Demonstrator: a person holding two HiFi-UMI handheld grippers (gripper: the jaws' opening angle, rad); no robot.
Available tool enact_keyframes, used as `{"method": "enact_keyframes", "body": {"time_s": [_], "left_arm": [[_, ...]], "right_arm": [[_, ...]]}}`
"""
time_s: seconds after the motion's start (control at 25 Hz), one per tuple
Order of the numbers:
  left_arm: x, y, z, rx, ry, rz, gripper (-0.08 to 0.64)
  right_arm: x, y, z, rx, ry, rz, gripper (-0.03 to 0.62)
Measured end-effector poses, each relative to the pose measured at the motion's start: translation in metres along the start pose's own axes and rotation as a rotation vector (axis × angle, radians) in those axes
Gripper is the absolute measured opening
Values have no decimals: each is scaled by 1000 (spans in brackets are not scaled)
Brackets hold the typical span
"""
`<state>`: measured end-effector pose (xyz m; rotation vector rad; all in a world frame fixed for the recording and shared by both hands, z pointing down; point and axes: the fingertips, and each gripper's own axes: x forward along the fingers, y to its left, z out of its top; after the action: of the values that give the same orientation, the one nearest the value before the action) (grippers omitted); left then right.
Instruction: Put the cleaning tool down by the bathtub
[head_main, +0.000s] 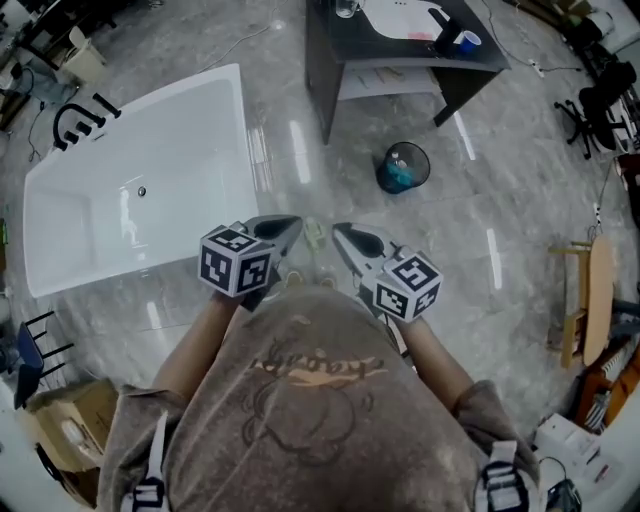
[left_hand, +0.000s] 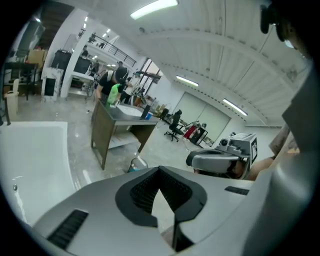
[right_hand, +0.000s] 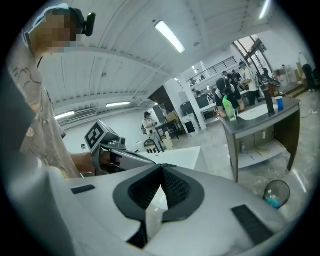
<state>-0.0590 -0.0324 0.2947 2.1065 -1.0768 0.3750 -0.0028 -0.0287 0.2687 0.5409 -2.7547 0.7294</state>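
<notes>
The white bathtub (head_main: 140, 180) stands on the grey floor at the left, and its rim shows in the left gripper view (left_hand: 30, 165) and the right gripper view (right_hand: 181, 157). My left gripper (head_main: 288, 230) and right gripper (head_main: 342, 234) are held side by side close to my chest, tips pointing forward. Both are shut with nothing between the jaws (left_hand: 160, 172) (right_hand: 161, 170). A small pale green object (head_main: 315, 236) lies on the floor between the two tips; I cannot tell what it is.
A dark table with a sink (head_main: 330, 70) stands ahead, with bottles and a blue cup on it. A round bin (head_main: 403, 167) with something blue inside sits beside it. A black rack (head_main: 85, 120) is at the tub's far corner. Cardboard boxes (head_main: 65, 425) lie at lower left.
</notes>
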Motion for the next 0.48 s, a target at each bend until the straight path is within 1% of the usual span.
{"method": "enact_keyframes", "body": {"time_s": [0.16, 0.2, 0.28, 0.4, 0.48], "left_arm": [[-28, -24, 38, 47, -170, -72, 2], [-34, -30, 47, 73, -220, -85, 2], [-44, -38, 63, 151, -303, -91, 2], [-52, -46, 78, 267, -365, -68, 2], [-53, -47, 81, 306, -384, -70, 2]], "right_arm": [[-11, 18, 33, -48, -78, 35, 0], [-14, 20, 40, -60, -97, 37, 0], [-18, 22, 52, -91, -129, 35, 0], [-20, 23, 66, -128, -173, 32, 0], [-19, 24, 72, -133, -193, 40, 0]]}}
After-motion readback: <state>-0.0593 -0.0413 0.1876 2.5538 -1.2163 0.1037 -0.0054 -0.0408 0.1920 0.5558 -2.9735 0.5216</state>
